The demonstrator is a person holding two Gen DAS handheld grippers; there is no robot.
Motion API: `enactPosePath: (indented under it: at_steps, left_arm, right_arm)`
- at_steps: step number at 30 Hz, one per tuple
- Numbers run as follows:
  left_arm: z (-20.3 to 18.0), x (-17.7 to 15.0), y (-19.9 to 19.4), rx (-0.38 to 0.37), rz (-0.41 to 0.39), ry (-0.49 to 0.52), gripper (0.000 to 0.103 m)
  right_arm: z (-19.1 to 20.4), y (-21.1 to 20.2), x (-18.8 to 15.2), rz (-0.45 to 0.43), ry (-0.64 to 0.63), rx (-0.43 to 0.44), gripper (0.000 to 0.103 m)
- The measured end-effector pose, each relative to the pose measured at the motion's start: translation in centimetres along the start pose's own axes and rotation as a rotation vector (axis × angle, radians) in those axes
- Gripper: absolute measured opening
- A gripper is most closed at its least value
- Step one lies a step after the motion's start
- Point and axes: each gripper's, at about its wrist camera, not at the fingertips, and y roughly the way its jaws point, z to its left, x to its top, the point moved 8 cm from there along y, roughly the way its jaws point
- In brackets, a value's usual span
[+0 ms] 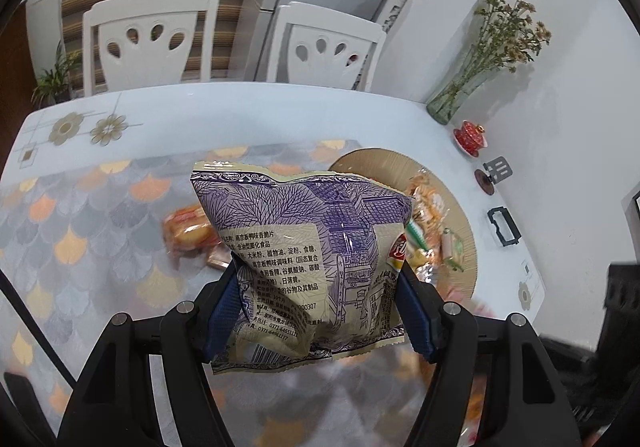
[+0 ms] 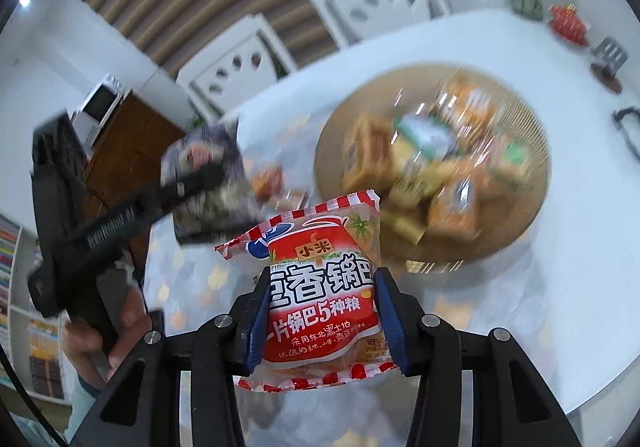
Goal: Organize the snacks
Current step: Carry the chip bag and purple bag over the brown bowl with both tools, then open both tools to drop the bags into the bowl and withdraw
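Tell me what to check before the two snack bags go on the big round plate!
1. Purple bag gripped by the left gripper: ok, both blue pads press its sides.
2. Red bag gripped by the right gripper: ok, pads pinch it on both sides.
3. Both bags lifted off the tablecloth: ok, they hang above it.
4. Free room on the round plate: cannot tell, it is blurred and already heaped with packets.
5. Loose snacks left on the cloth: not ok, an orange packet lies beside the plate.
6. Red teacup out of the way: ok, it stands apart by the wall.
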Motion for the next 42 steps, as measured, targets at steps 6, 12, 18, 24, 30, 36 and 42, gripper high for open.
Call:
enactPosePath:
  at_steps: [6,12,18,24,30,36,42]
  left_arm:
    - [-3.8,2.6,2.0,-0.027,-0.006,0.064,0.068]
    - [-6.4,6.0,4.1,-0.027,-0.001,0.100,0.068]
    - [-7.7,7.9,7.6,-0.028,0.047,0.111,0.068]
    - [-8.5,8.9,11.0,-0.051,0.078,0.089,0.079]
    - [-6.6,7.3,12.1,-0.087,0.153,0.021,0.080]
    - [-4.4,5.5,10.6,-0.074,0.159,-0.008,0.080]
    - [-1.3,4.3,8.1,-0.036,0.137,-0.050,0.080]
  right_arm:
    - [-3.8,-2.8,5.9,-0.141,0.034,-0.106,0.047]
    - [-5.9,-4.2,10.9,-0.213,0.079,-0.128,0.047]
    - [-7.3,-3.7,13.9,-0.231,0.109,-0.122,0.047]
    - [-8.9,-0.8,14.9,-0.147,0.136,-0.096,0.060]
    - [-11.0,0.9,13.5,-0.074,0.173,-0.100,0.063]
    - [-11.5,0.8,12.4,-0.058,0.179,-0.106,0.063]
    - [-9.4,0.7,11.5,-0.063,0.159,-0.087,0.063]
